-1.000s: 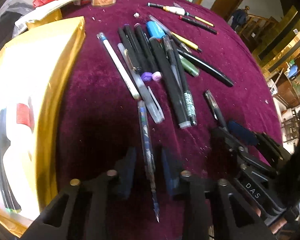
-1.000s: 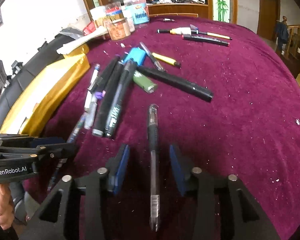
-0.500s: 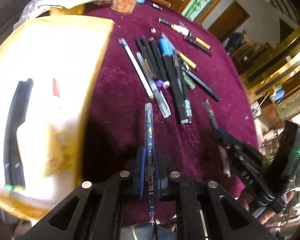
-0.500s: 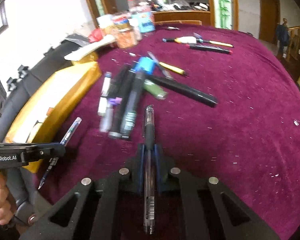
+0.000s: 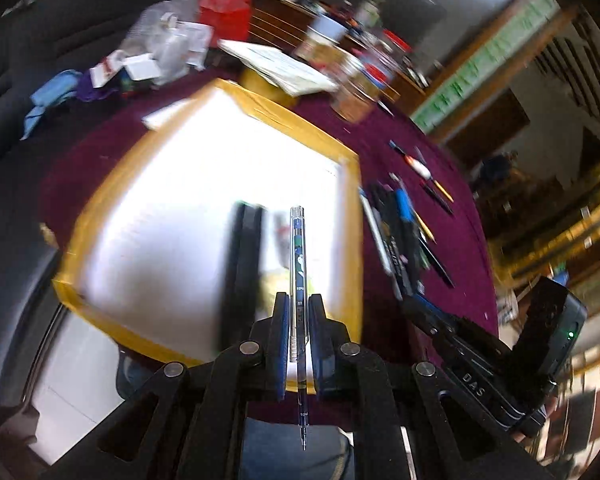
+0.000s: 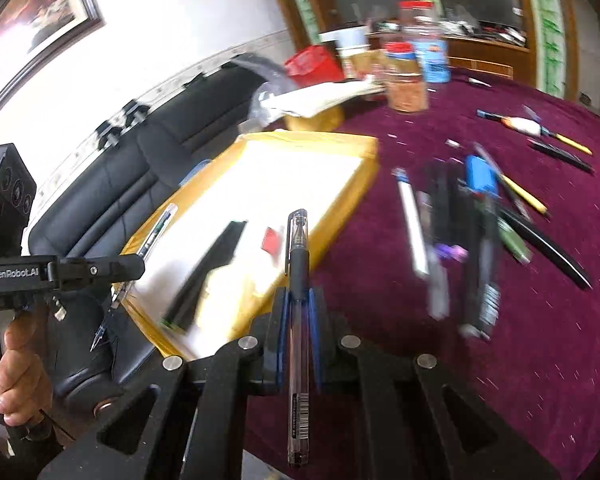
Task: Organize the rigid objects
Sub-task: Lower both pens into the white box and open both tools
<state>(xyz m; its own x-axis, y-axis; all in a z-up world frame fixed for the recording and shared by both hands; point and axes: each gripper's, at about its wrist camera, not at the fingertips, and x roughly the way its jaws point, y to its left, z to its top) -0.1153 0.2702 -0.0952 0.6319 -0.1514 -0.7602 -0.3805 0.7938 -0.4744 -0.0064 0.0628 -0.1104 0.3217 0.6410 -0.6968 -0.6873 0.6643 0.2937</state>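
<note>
My left gripper (image 5: 299, 316) is shut on a clear blue patterned pen (image 5: 299, 256), held in the air over the gold-rimmed box (image 5: 352, 240) with a white inside. My right gripper (image 6: 298, 312) is shut on a clear pen with a black grip (image 6: 298, 264), held over the box's near right edge (image 6: 332, 236). A black pen (image 6: 204, 276) and a white item with a red mark (image 6: 274, 240) lie inside the box. The left gripper also shows in the right wrist view (image 6: 112, 268).
A heap of pens and markers (image 6: 468, 232) lies on the purple tablecloth (image 6: 520, 340) right of the box. More pens (image 6: 540, 136) lie farther back. Jars and bottles (image 6: 408, 76) stand at the table's far edge. A black sofa (image 6: 112, 184) is left of the table.
Both grippers closed on their pens, lifted them off the cloth and swung left, so they now hang over the gold box.
</note>
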